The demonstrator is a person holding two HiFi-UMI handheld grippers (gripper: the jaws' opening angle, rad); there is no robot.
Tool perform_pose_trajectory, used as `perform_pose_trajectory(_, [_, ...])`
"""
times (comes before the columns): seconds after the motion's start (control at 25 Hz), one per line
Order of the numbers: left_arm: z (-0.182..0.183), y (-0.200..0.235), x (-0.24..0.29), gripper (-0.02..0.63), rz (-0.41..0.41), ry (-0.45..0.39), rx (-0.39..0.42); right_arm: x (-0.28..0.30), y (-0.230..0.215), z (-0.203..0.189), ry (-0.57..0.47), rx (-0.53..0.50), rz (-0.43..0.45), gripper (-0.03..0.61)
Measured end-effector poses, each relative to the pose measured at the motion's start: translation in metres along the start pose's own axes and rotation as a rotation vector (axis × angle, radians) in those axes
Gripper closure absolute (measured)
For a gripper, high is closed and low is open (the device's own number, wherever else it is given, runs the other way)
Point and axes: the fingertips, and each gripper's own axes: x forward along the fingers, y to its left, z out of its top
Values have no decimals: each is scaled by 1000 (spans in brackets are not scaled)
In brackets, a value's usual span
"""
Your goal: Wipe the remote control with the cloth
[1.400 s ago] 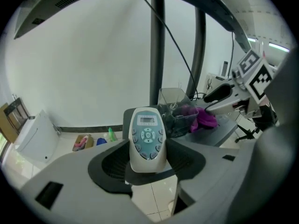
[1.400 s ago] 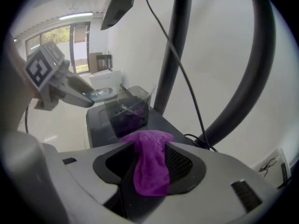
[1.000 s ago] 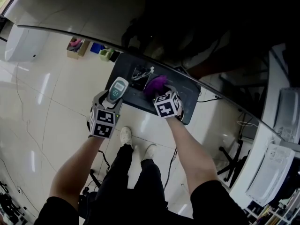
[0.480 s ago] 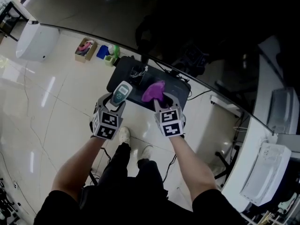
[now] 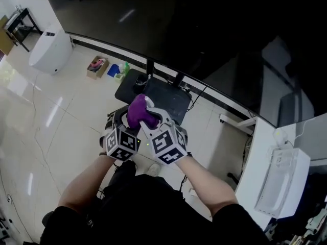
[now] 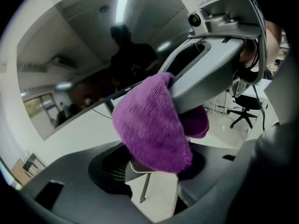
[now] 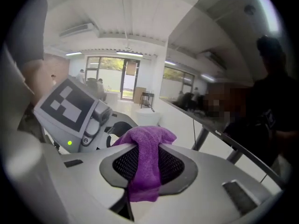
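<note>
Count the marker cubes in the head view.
2: the left marker cube on the left gripper, the right marker cube on the right gripper, side by side just below the purple cloth. None seems hidden.

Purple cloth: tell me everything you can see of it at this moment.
The purple fuzzy knit-looking cloth is bunched into a soft wad, pinched between the jaws of the right gripper, which have just been closing on it. Its free end bulges forward and drapes over the pale remote control held in the left gripper, hiding nearly all of it. It is held in mid-air.
</note>
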Motion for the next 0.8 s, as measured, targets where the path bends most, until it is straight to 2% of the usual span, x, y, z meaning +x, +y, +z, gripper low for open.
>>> perform_pose_trajectory(0.12, [18, -19, -22, 383, 14, -23, 61, -9, 24, -3, 62, -55, 54, 463])
perform_pose_trajectory(0.2, [23, -25, -33, 383, 20, -33, 89, -15, 27, -3, 93, -97, 36, 465])
perform_pose_trajectory(0.36, [23, -28, -53, 383, 5, -55, 112, -29, 10, -1, 125, -158, -95, 465])
perform_pose_trajectory(0.52, [23, -26, -70, 383, -16, -68, 141, -48, -24, 1, 122, -112, -237, 465])
perform_pose_trajectory(0.6, [23, -20, -76, 383, -14, -80, 148, -59, -22, 21, 85, -112, -265, 466])
perform_pose_trajectory(0.72, [24, -13, -80, 383, -12, -87, 168, -55, 22, 46, 36, -151, -172, 466])
perform_pose_trajectory(0.8, [29, -12, -83, 383, -12, -99, 191, -42, 52, 50, 55, -178, -94, 465])
